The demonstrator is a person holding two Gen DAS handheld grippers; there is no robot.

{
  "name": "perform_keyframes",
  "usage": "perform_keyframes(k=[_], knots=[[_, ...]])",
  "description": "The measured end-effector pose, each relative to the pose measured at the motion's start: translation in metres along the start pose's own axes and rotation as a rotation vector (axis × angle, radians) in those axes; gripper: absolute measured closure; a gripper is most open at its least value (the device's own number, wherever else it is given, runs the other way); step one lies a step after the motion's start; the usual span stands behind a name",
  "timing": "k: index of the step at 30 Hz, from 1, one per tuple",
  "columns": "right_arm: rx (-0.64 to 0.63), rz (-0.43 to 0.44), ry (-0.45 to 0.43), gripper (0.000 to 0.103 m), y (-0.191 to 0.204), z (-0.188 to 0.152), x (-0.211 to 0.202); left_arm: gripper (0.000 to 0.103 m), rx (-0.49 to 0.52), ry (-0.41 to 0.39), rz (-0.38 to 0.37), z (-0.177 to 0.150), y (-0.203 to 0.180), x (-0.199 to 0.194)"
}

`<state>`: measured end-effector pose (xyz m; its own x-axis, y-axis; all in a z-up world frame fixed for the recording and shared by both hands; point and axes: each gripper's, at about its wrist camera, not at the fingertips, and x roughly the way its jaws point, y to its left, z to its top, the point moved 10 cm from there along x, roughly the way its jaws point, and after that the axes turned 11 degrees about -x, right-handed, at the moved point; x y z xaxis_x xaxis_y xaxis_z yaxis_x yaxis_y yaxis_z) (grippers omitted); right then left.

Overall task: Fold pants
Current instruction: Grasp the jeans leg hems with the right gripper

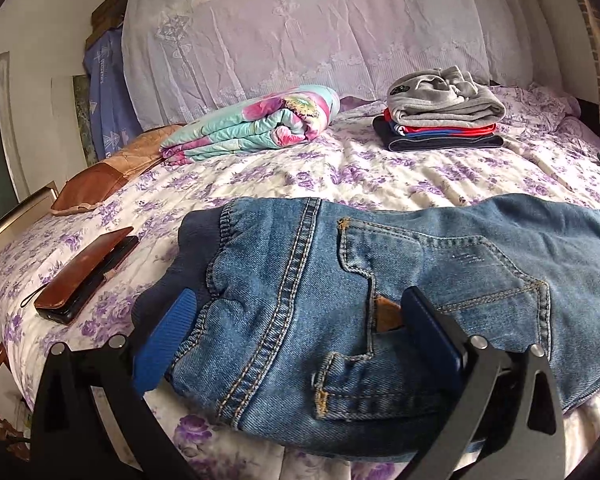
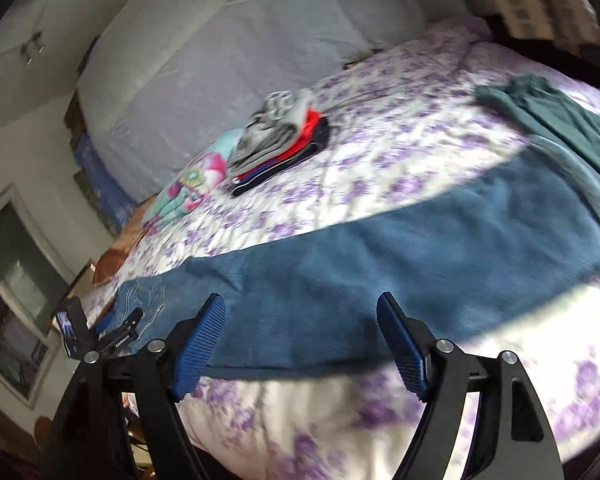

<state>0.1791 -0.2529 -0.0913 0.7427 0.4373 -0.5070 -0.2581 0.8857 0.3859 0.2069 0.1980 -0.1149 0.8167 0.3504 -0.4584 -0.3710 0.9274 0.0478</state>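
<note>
Blue denim pants lie flat across the near edge of the bed, back pocket up and waistband to the left. My left gripper stands open over the waist end: its left pad is at the dark waistband, its right pad rests on the pocket. In the right wrist view the pant legs stretch to the right. My right gripper hovers open just above the near edge of the leg, with nothing pinched. The left gripper shows small at the far left on the waist.
A stack of folded clothes and a folded floral quilt sit farther back on the bedspread. A phone in a brown case lies left of the pants. A teal garment lies at the right.
</note>
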Motion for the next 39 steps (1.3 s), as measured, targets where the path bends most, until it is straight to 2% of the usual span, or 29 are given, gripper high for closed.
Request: perform_keyframes(k=[5, 8, 10, 13, 20, 22, 23, 24, 26, 29, 30, 33, 35, 37, 39], knots=[[0.209, -0.135, -0.034, 0.024, -0.076, -0.018, -0.040, 0.004, -0.002, -0.002, -0.004, 0.000, 0.001, 0.001], [0.397, -0.061, -0.073, 0.024, -0.108, -0.023, -0.032, 0.004, 0.001, -0.008, -0.011, 0.000, 0.000, -0.001], [0.450, -0.054, -0.115, 0.024, -0.118, -0.016, -0.033, 0.004, 0.004, -0.010, -0.014, -0.001, 0.000, -0.002], [0.463, -0.070, -0.146, 0.022, -0.123, -0.007, -0.028, 0.004, 0.003, -0.011, -0.013, -0.002, 0.000, -0.003], [0.355, -0.167, -0.201, 0.022, -0.121, 0.000, -0.021, 0.005, 0.004, 0.027, -0.006, 0.002, -0.001, -0.013], [0.323, -0.213, -0.201, 0.030, -0.122, 0.000, -0.022, 0.005, -0.015, -0.006, -0.067, 0.013, -0.010, -0.037], [0.319, -0.244, -0.201, 0.051, -0.124, -0.001, -0.022, 0.005, -0.018, -0.026, -0.097, 0.019, -0.017, -0.049], [0.322, -0.249, -0.198, 0.078, -0.126, -0.001, -0.021, 0.005, -0.012, -0.049, -0.132, 0.027, -0.027, -0.063], [0.345, -0.194, -0.186, 0.086, -0.128, -0.005, -0.013, 0.005, 0.014, -0.057, -0.205, 0.035, -0.057, -0.082], [0.308, -0.204, -0.183, 0.088, -0.128, -0.008, -0.011, 0.005, 0.100, 0.000, -0.324, 0.030, -0.119, -0.090], [0.300, -0.207, -0.182, 0.090, -0.129, -0.010, -0.010, 0.005, 0.141, 0.005, -0.341, 0.026, -0.143, -0.090], [0.278, -0.211, -0.190, 0.090, -0.127, -0.012, -0.010, 0.005, 0.262, -0.002, -0.298, 0.012, -0.202, -0.084], [0.266, -0.221, -0.191, 0.090, -0.126, -0.012, -0.010, 0.005, 0.321, 0.013, -0.250, -0.003, -0.225, -0.072], [0.249, -0.228, -0.194, 0.090, -0.125, -0.011, -0.009, 0.004, 0.383, 0.084, -0.189, -0.031, -0.235, -0.044], [0.227, -0.239, -0.198, 0.090, -0.124, -0.012, -0.009, 0.004, 0.348, 0.095, -0.208, -0.032, -0.230, -0.041]])
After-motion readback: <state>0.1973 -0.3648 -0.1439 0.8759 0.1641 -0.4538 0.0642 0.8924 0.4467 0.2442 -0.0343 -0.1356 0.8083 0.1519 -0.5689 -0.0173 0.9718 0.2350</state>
